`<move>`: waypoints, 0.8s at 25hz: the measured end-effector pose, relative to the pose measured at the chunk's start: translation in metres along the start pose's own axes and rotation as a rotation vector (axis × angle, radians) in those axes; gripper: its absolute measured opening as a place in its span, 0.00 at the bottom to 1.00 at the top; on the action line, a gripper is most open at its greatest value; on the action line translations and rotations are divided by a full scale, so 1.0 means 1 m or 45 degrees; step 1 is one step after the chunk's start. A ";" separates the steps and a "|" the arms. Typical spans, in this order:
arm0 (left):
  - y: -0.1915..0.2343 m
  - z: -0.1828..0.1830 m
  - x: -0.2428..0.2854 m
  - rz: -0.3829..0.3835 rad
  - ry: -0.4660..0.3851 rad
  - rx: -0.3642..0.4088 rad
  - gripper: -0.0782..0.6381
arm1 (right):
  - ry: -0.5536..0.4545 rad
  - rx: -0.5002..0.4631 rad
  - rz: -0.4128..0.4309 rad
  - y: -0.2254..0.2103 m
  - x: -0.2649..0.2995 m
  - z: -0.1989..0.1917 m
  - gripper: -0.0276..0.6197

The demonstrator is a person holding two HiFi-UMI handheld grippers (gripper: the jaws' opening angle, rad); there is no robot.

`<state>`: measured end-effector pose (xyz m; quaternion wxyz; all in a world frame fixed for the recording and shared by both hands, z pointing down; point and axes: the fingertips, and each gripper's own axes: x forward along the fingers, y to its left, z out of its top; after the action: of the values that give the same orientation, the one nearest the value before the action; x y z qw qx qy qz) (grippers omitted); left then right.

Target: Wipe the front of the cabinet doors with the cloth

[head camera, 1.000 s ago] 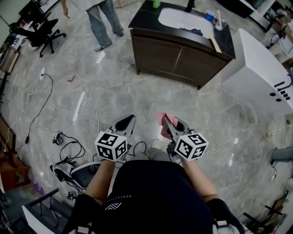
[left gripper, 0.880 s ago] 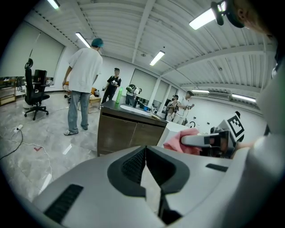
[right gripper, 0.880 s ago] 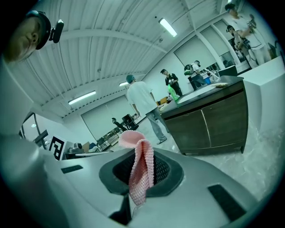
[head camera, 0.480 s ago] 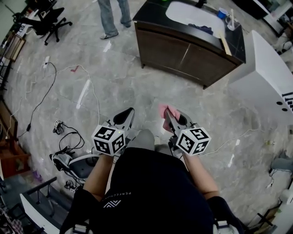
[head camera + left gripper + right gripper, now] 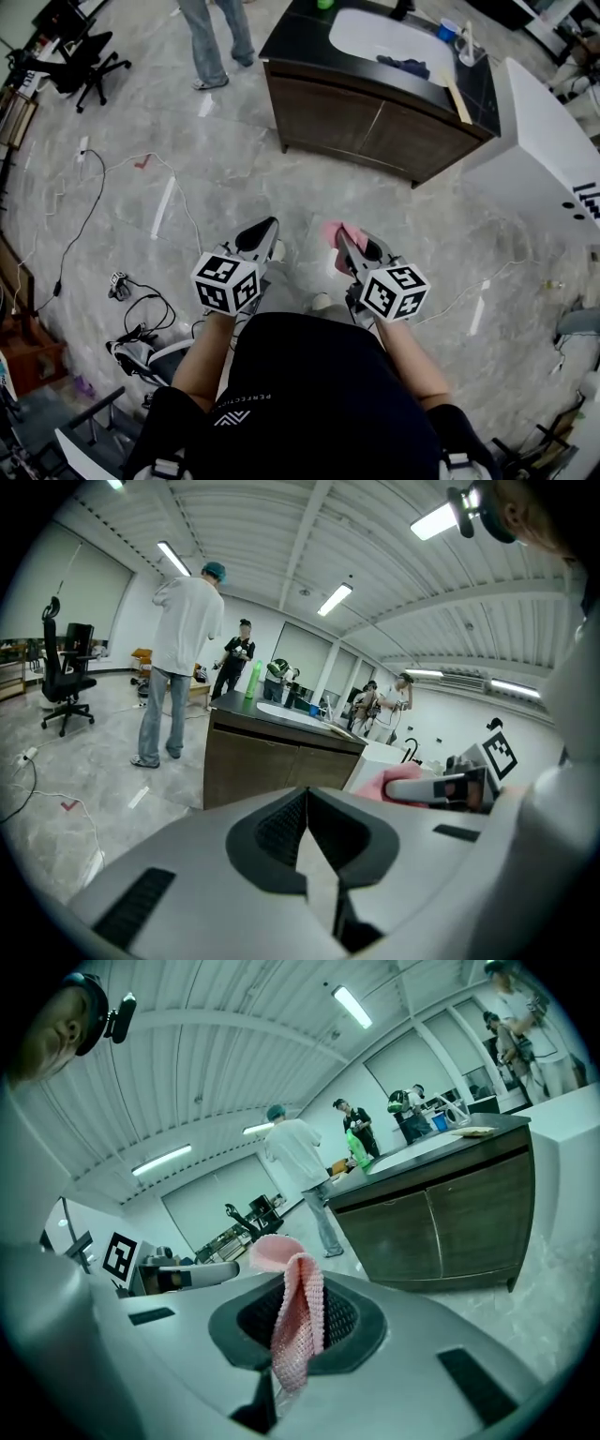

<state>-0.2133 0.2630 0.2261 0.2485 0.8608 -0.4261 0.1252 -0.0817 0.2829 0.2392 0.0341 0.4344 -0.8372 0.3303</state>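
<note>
Head view — right gripper (image 5: 344,238) clamps pink cloth (image 5: 329,232), mostly hidden, left gripper (image 5: 270,227) closed, empty.

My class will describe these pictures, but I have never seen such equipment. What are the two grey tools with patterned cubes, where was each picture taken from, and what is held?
There is no robot: a person holds a two-jaw gripper in each hand, and the patterned cube on each is part of it. The head view looks down from a camera on the person's head; the two gripper views come from cameras riding on the grippers. The left gripper has its jaws together on nothing. The right gripper is closed on a pink cloth. Ahead stands a dark cabinet with two doors, apart from the cloth.
</note>
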 end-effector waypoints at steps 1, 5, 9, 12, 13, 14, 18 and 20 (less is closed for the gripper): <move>0.005 0.006 0.004 -0.016 0.005 0.007 0.13 | -0.004 0.006 -0.015 -0.001 0.007 0.004 0.11; 0.036 0.022 0.015 -0.059 0.033 -0.002 0.12 | -0.005 0.022 -0.062 0.001 0.039 0.018 0.11; 0.062 0.035 0.031 -0.148 0.055 -0.008 0.12 | -0.011 0.037 -0.107 0.000 0.069 0.030 0.11; 0.082 0.047 0.042 -0.193 0.061 -0.009 0.12 | -0.011 0.044 -0.147 -0.007 0.095 0.038 0.11; 0.089 0.050 0.044 -0.205 0.064 -0.010 0.12 | -0.013 0.053 -0.163 -0.008 0.103 0.040 0.11; 0.096 0.053 0.045 -0.217 0.069 -0.012 0.12 | -0.016 0.062 -0.178 -0.009 0.112 0.042 0.11; 0.131 0.062 0.052 -0.247 0.100 -0.007 0.12 | -0.029 0.062 -0.203 -0.007 0.152 0.054 0.11; 0.147 0.065 0.055 -0.265 0.102 -0.011 0.12 | -0.027 0.043 -0.203 -0.002 0.169 0.056 0.11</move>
<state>-0.2969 0.1157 0.2415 0.2805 0.8937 -0.3247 0.1310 -0.1721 0.1298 0.2550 0.0442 0.5037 -0.7946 0.3359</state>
